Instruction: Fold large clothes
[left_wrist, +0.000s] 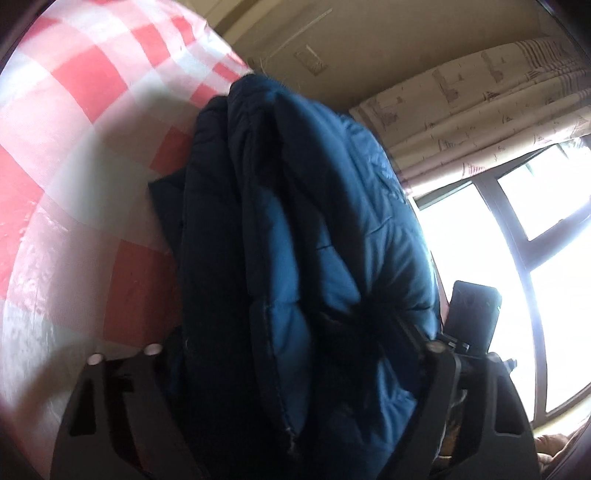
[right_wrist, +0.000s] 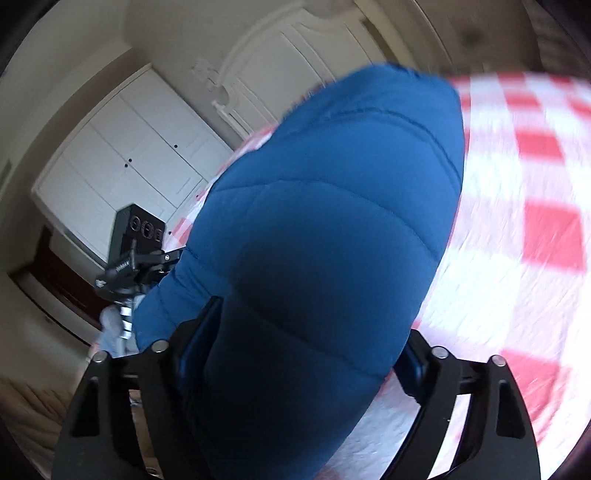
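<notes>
A bulky blue quilted puffer jacket (left_wrist: 295, 240) lay bunched on a red-and-white checked cloth (left_wrist: 74, 110), filling the left tongs (left_wrist: 295, 354) and the right tongs (right_wrist: 295, 347). Both pairs stood wide, jacket padding bulging between their black fingers (right_wrist: 199, 332); whether they pinched it could not be told.
</notes>
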